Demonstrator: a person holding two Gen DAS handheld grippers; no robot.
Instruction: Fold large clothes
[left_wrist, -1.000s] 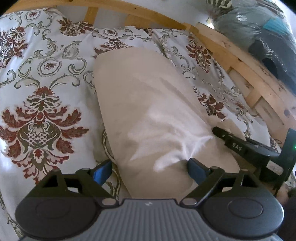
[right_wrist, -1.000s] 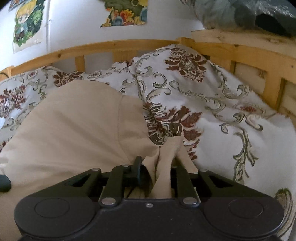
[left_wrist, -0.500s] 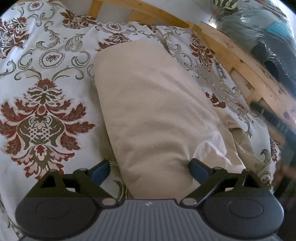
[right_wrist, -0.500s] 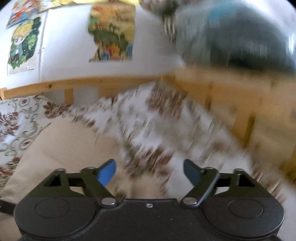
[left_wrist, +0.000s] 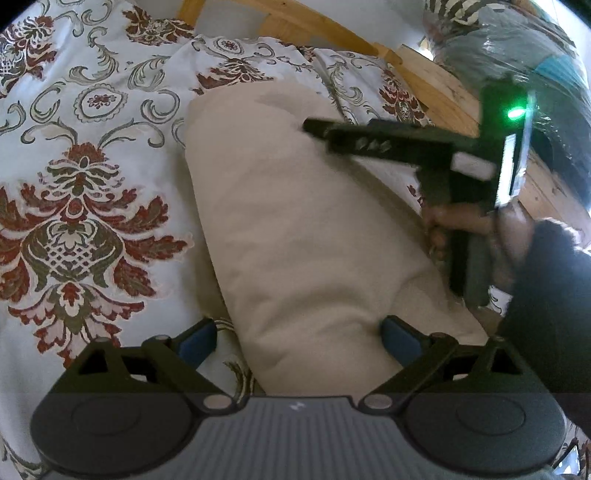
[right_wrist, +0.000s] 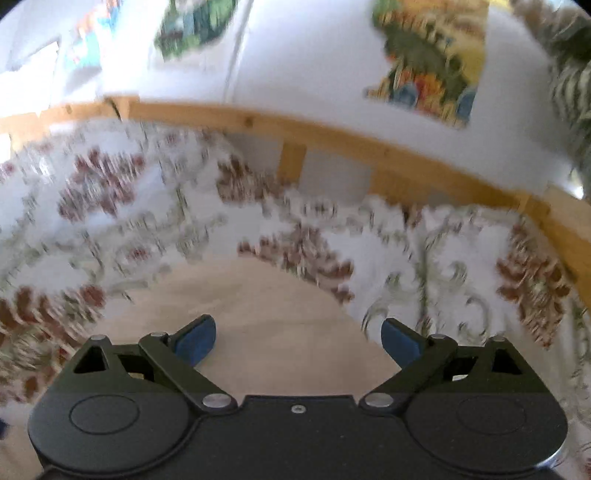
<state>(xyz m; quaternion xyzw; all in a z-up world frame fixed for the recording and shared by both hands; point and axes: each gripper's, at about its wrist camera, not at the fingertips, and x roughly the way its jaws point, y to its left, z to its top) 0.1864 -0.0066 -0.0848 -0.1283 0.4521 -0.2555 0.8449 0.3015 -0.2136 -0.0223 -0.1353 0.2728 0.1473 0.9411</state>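
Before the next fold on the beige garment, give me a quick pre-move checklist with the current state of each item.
1. Left gripper open: ok, fingers spread either side of the beige garment, not pressing it.
2. Right gripper open: ok, its jaws have just been opening, nothing between them.
3. Garment released: ok, it lies on the patterned bedspread.
4. Fold neat: not ok, bunched near the right edge.
5. Right wrist view sharp: not ok, blurred.
6. Far edge of garment flat: cannot tell.
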